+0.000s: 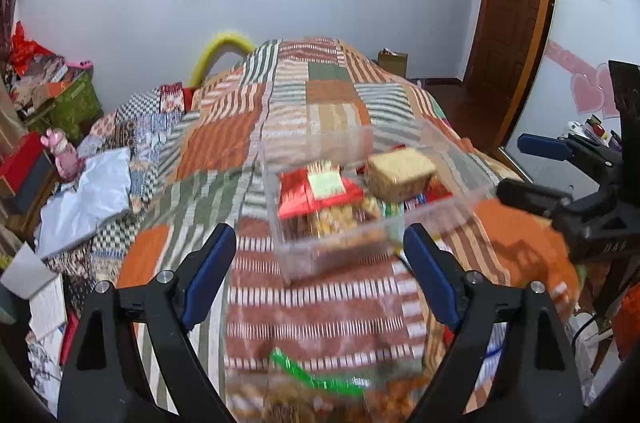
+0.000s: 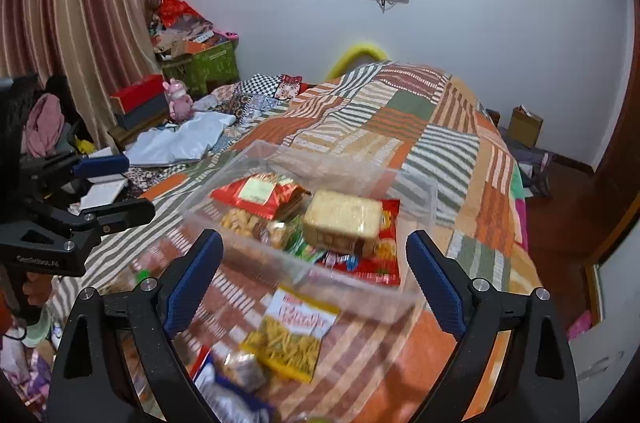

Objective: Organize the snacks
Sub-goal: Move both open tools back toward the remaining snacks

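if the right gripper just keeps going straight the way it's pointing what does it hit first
Most likely the near wall of the clear plastic snack bin on the patchwork bedspread. The open right gripper holds nothing and aims at it, above the yellow snack bag. Depth is unclear, so it might skim the rim.
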Tool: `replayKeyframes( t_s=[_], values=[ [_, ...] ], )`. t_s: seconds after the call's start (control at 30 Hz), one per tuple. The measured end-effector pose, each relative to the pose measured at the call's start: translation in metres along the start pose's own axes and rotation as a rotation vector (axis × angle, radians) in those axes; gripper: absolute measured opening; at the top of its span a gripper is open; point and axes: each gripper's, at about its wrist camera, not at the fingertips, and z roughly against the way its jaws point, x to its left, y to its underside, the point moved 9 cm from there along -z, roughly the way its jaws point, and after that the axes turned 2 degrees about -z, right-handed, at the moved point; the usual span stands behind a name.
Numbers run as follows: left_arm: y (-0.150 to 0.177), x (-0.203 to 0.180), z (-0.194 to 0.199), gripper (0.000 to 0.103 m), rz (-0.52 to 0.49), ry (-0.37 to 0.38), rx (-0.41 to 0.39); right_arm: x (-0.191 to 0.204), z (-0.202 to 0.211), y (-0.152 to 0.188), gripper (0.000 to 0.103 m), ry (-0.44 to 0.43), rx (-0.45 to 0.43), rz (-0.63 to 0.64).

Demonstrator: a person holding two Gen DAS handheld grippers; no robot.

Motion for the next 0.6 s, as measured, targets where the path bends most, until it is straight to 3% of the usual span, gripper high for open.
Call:
replayKeyframes(
  t_s=[0.27, 0.6],
  values=[
    [0.054, 0.003, 0.003, 0.086, 0.043, 0.019, 0.075, -0.022, 0.015, 0.045, 0.092, 0.051, 0.034, -0.062],
    [0.119, 0.02, -0.005, 0.086, 0.123, -0.008, 0.148, -0.041, 0.02, 0.118, 0.092, 0.129, 0.093, -0.157]
  ],
)
